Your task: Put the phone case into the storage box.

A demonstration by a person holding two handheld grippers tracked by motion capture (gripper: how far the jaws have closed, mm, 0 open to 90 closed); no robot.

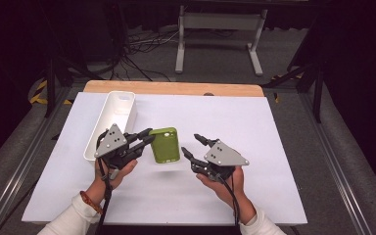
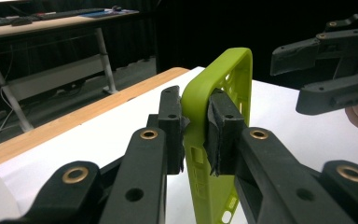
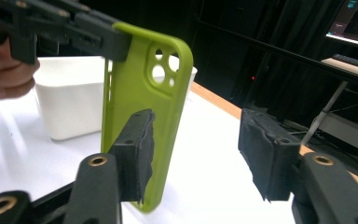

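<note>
A lab: black curtains (image 1: 352, 58), floor cables (image 1: 137, 54), desk with monitor (image 3: 356, 21).

One green phone case (image 1: 165, 145) sits near the centre of the table. One white bin (image 1: 111, 122) lies at about ten o'clock from the case. Two grippers are present: the left gripper (image 1: 147, 136) at nine o'clock of the case and the right gripper (image 1: 192, 146) at three o'clock. Two hands hold them, one left hand (image 1: 111, 171) and one right hand (image 1: 225, 185). One white table (image 1: 254, 147) carries everything.
</note>
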